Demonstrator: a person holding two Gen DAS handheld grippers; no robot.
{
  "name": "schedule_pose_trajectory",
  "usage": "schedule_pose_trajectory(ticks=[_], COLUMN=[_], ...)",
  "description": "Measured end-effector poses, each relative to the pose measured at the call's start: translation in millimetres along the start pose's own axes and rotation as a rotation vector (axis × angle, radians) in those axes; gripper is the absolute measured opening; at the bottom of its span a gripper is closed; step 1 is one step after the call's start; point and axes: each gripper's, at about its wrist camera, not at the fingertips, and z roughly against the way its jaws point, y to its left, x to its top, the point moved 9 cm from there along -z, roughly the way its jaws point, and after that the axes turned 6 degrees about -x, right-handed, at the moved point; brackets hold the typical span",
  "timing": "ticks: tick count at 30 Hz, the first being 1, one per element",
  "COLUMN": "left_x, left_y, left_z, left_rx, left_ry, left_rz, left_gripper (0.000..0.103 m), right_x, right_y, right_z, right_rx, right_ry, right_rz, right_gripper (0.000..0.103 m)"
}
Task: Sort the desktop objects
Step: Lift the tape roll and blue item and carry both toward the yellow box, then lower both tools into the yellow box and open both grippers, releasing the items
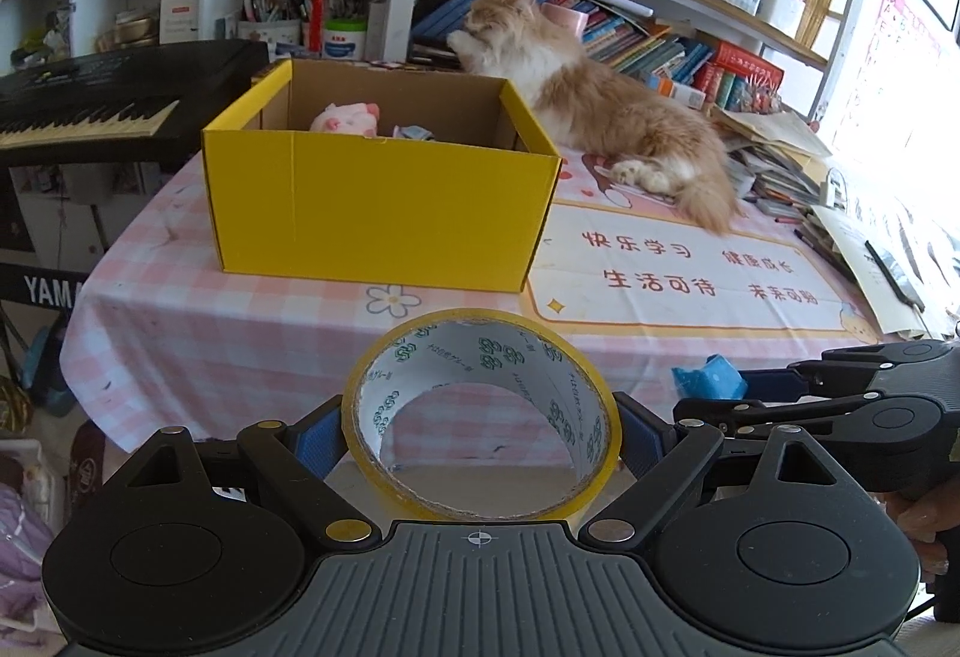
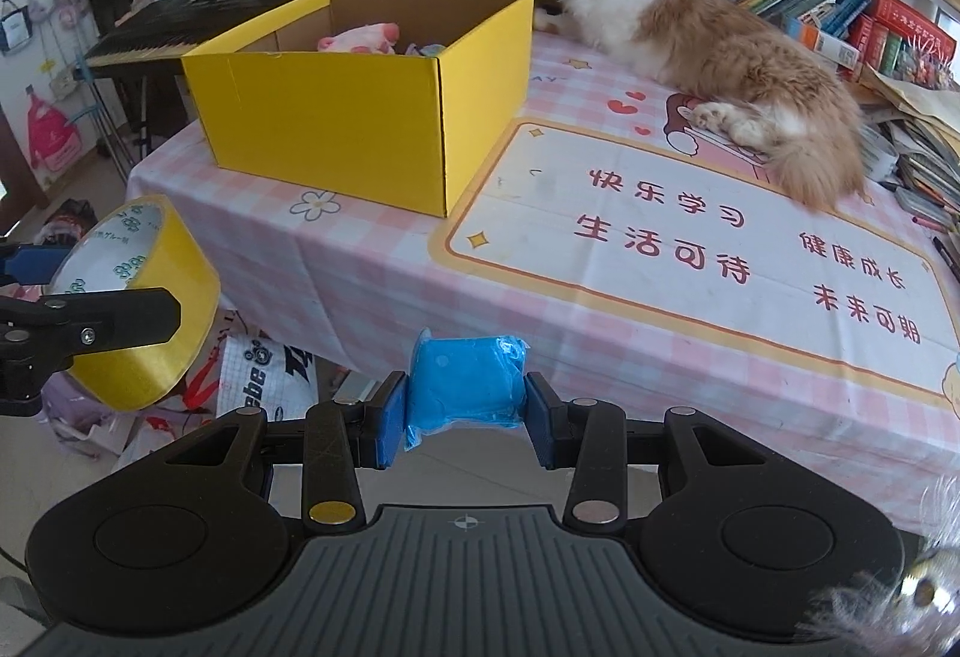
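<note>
My left gripper (image 1: 480, 432) is shut on a wide roll of yellow tape (image 1: 576, 369), its blue pads pressing the roll's two sides, in front of the table's near edge. The same tape roll (image 2: 144, 297) shows at the left of the right wrist view. My right gripper (image 2: 465, 405) is shut on a small blue plastic packet (image 2: 468, 381), also off the table's front edge; the packet (image 1: 711, 378) peeks out beside the left gripper. An open yellow cardboard box (image 1: 378, 207) (image 2: 336, 123) stands on the table, holding a pink plush toy (image 1: 348, 117) (image 2: 360, 39) and some small items.
A ginger and white cat (image 1: 606, 111) (image 2: 708, 51) lies on the pink checked tablecloth (image 1: 240, 309) to the right of the box. Stacked books and papers (image 1: 780, 159) crowd the right edge. A black keyboard (image 1: 90, 105) stands left of the table; bags lie on the floor (image 2: 264, 375).
</note>
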Motion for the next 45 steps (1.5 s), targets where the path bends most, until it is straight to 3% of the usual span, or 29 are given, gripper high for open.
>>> schedule_pose_trajectory(ticks=[16, 27, 35, 45], left_x=[9.2, 45.6, 80.1, 142.3], left_y=[18.1, 38.8, 49.8, 63.4], left_z=[8.6, 9.9, 1.9, -27.5], left_rx=[0.036, 0.086, 0.107, 0.132], left_ry=[-0.03, -0.105, -0.155, -0.21], left_rz=[0.012, 0.015, 0.007, -0.023], left_gripper=[0.091, 0.091, 0.091, 0.091], right_x=[9.5, 42.2, 89.5, 170.9], right_y=[17.3, 41.0, 59.5, 48.8], right_z=[-1.9, 1.1, -2.3, -34.9], right_rx=[0.042, 0.11, 0.138, 0.148], right_ry=[-0.008, -0.054, -0.156, -0.244], right_rz=[0.041, 0.069, 0.14, 0.154], right_gripper=[0.038, 0.038, 0.038, 0.038])
